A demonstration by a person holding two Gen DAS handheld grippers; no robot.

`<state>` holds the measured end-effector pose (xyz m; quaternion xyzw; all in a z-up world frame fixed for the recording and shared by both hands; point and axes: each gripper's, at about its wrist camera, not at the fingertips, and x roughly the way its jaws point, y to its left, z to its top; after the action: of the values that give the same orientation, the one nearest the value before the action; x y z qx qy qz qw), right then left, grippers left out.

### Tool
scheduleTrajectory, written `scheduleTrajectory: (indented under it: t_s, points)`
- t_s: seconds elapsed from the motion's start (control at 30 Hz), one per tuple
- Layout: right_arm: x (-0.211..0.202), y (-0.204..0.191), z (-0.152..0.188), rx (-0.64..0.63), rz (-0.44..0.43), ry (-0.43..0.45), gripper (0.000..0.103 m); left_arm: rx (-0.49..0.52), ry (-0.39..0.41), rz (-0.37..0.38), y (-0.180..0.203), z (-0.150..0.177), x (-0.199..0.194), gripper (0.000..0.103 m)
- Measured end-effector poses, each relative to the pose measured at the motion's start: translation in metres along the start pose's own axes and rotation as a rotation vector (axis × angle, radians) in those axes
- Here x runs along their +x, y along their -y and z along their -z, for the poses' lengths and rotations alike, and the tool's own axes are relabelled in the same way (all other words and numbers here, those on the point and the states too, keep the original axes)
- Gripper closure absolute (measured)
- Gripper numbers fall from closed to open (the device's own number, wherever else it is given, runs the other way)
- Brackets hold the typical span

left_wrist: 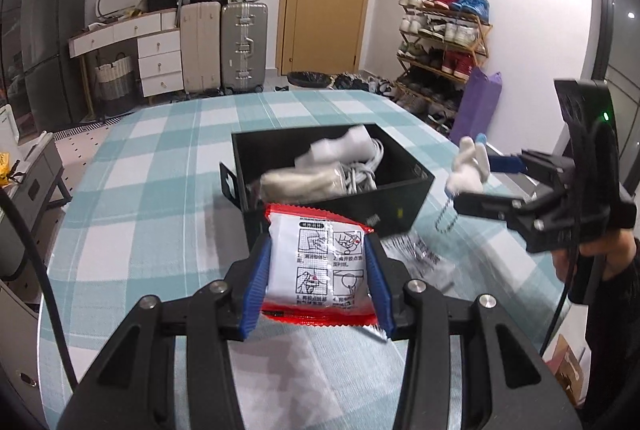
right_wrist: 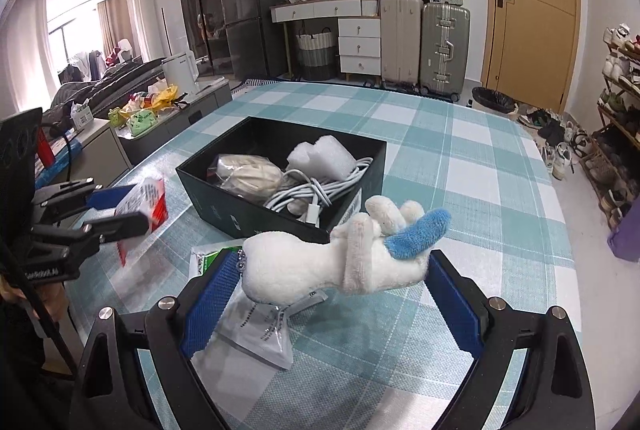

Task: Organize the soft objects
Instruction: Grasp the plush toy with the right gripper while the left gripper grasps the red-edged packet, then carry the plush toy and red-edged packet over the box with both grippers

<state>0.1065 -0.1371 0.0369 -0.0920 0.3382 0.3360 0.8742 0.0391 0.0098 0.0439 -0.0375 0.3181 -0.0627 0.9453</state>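
My left gripper [left_wrist: 318, 272] is shut on a red and white packet [left_wrist: 316, 266] and holds it above the checked cloth, just in front of the black box [left_wrist: 400, 208]. My right gripper [right_wrist: 332, 284] is shut on a white plush toy with a blue ear [right_wrist: 340, 258] and a bead chain, held to the right of the box [right_wrist: 216, 200]. The box holds white foam [right_wrist: 324, 156], a coiled white cable [right_wrist: 320, 190] and a bagged beige item [right_wrist: 248, 172]. The plush also shows in the left wrist view [left_wrist: 468, 166], and the packet in the right wrist view [right_wrist: 142, 208].
A clear plastic bag with a printed sheet [right_wrist: 256, 326] lies on the teal checked tablecloth [right_wrist: 460, 158] under my right gripper. Suitcases [left_wrist: 224, 46], a white drawer unit [left_wrist: 156, 58] and a shoe rack [left_wrist: 444, 46] stand beyond the table.
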Motion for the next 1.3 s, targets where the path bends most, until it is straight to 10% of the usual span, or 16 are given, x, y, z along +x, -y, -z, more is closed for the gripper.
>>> scheduleTrajectory:
  t_s: [1.3]
  points:
    - [0.061, -0.029, -0.062, -0.12, 0.083, -0.053, 0.009, -0.023, 0.001, -0.051, -0.024, -0.071, 0.072, 0.058]
